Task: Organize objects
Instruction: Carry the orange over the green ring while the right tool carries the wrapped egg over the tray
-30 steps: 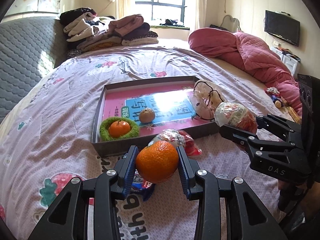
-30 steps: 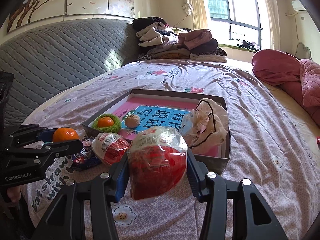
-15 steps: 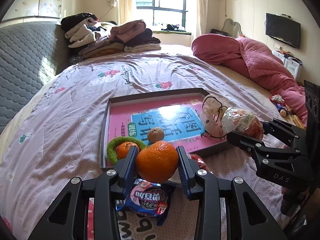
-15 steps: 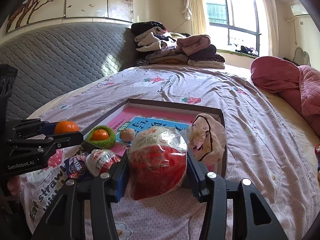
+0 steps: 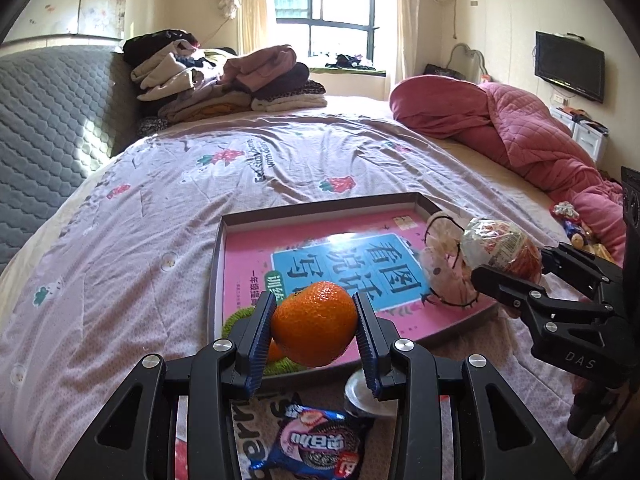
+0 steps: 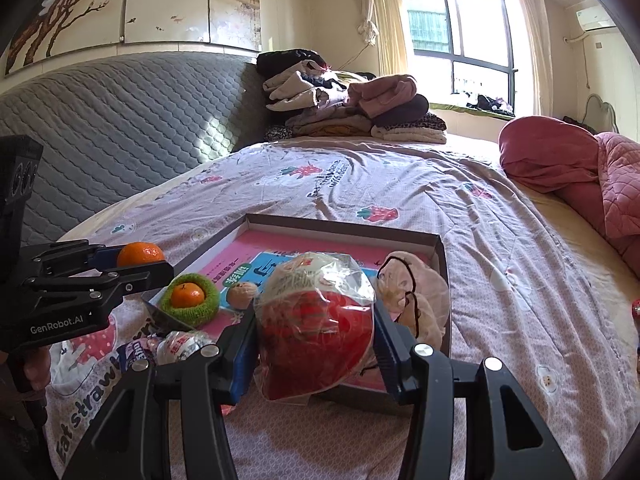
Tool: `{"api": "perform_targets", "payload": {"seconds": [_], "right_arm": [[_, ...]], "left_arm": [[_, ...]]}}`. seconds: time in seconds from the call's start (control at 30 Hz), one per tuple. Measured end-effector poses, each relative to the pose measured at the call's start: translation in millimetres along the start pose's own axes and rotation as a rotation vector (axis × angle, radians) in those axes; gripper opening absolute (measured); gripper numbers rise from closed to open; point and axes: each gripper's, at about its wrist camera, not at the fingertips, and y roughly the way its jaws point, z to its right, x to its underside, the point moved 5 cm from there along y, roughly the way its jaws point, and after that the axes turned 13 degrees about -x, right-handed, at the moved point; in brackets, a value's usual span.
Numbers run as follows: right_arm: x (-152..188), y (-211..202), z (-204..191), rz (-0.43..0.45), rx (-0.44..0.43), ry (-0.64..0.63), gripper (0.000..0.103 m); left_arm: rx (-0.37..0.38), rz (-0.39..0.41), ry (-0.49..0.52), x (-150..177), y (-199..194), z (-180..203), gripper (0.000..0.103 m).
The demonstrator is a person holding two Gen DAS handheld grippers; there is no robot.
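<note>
Left tool [image 5: 315,330] clamped the orange [image 5: 315,323], right tool [image 6: 316,346] the wrapped snack [image 6: 316,322] — both had drifted closer over the tray [image 6: 436,246], nearly ready to drop.

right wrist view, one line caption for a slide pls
Right gripper clamps a plastic-wrapped red snack above the tray on the bed.

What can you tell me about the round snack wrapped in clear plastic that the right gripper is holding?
The round snack in clear crinkled plastic looks bulbous, with a red lower half and a paler top bearing red print, which is too blurred to read. It is clamped between the two blue-padded fingers of the right gripper, held above the bedspread at the near edge of the shallow grey cardboard box. Only the pads appear to touch it. The left wrist view shows it from the side, glossy with glare.
</note>
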Motion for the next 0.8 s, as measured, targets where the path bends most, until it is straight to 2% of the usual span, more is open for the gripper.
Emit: {"api": "perform_targets", "payload": {"seconds": [0.3, 0.5, 0.8], "right_arm": [[-11, 7, 11, 0.010, 0.021, -0.007, 0.051], [-15, 12, 18, 0.010, 0.029, -0.014, 0.051], [-9, 30, 19, -0.038, 0.029, -0.025, 0.051]], "left_arm": [[-0.025, 0.002, -0.017, -12, 23, -14, 0.040], [-0.047, -0.017, -0.066, -17, 40, -38, 0.040], [-0.073, -0.042, -0.083, -17, 60, -51, 0.040]]}}
